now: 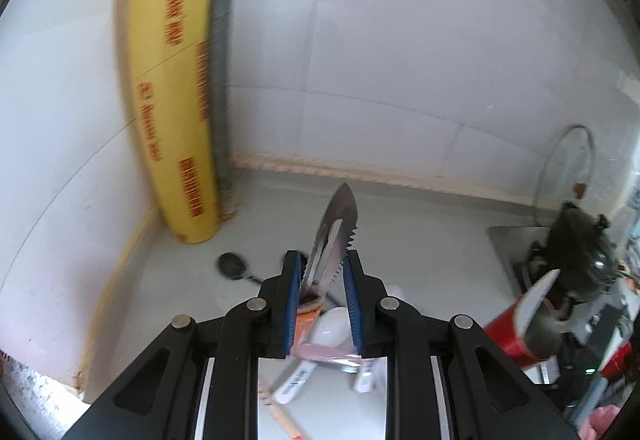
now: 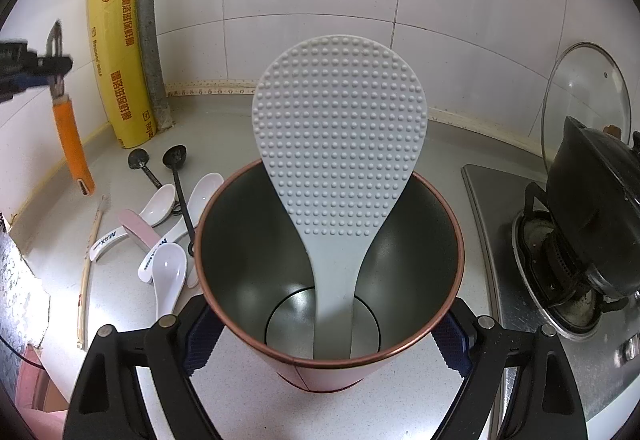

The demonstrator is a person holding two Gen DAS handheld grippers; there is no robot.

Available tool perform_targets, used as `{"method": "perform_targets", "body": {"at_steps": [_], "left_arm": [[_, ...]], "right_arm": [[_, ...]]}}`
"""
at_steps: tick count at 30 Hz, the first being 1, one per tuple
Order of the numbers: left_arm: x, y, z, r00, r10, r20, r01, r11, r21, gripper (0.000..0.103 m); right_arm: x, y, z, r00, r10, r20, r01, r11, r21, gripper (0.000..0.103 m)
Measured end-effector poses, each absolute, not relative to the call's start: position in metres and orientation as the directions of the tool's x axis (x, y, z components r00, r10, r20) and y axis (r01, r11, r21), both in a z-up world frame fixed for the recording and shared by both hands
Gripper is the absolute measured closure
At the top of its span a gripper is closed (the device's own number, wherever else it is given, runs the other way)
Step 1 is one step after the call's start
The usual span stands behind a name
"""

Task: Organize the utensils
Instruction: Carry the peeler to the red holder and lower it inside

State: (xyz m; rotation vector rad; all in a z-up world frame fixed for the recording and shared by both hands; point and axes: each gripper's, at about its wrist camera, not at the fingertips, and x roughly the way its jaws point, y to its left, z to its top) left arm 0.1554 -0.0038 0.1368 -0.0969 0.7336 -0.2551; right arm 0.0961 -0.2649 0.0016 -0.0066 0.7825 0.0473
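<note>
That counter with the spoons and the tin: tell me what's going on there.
Someone is sorting utensils with a gripper in each hand. The right gripper clamps a round tin holder, which already has a grey rice paddle standing in it. The left gripper holds an orange-handled peeler in the air, off to the holder's left. White soup spoons, two black spoons and a chopstick lie loose on the counter.
</note>
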Motion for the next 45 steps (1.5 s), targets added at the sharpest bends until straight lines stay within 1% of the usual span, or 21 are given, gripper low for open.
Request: {"method": "perform_targets", "body": {"at_steps": [4,14,20,29,34,45], "left_arm": [[0.15,-0.026,0.153,0.702,-0.365,-0.611,0.297,0.93,-0.215,0.081],[0.138,-0.087,0.2,0.628,-0.591,-0.506,0.544,0.799,-0.257,0.081],[0.124,-0.12,0.219,0.571,-0.676,-0.466,0.646,0.72,-0.252,0.081],[0.119,-0.149,0.21,0.507,-0.713,-0.485,0.696,0.67,-0.258,0.081],[0.124,-0.153,0.198,0.483,-0.717,-0.502,0.691,0.665,-0.285,0.081],[0.132,-0.144,0.176,0.471,-0.685,-0.556,0.647,0.697,-0.31,0.082]], "right_arm": [[0.095,-0.265,0.001,0.709,0.041,-0.704,-0.048,0.999,0.009,0.013],[0.094,-0.265,0.001,0.709,0.045,-0.703,-0.054,0.998,0.009,0.013],[0.093,-0.264,0.002,0.71,0.045,-0.703,-0.055,0.998,0.009,0.013],[0.093,-0.264,0.002,0.709,0.047,-0.703,-0.055,0.998,0.012,0.013],[0.093,-0.264,0.002,0.709,0.047,-0.703,-0.055,0.998,0.011,0.013],[0.094,-0.265,0.001,0.708,0.048,-0.704,-0.058,0.998,0.01,0.012]]}}
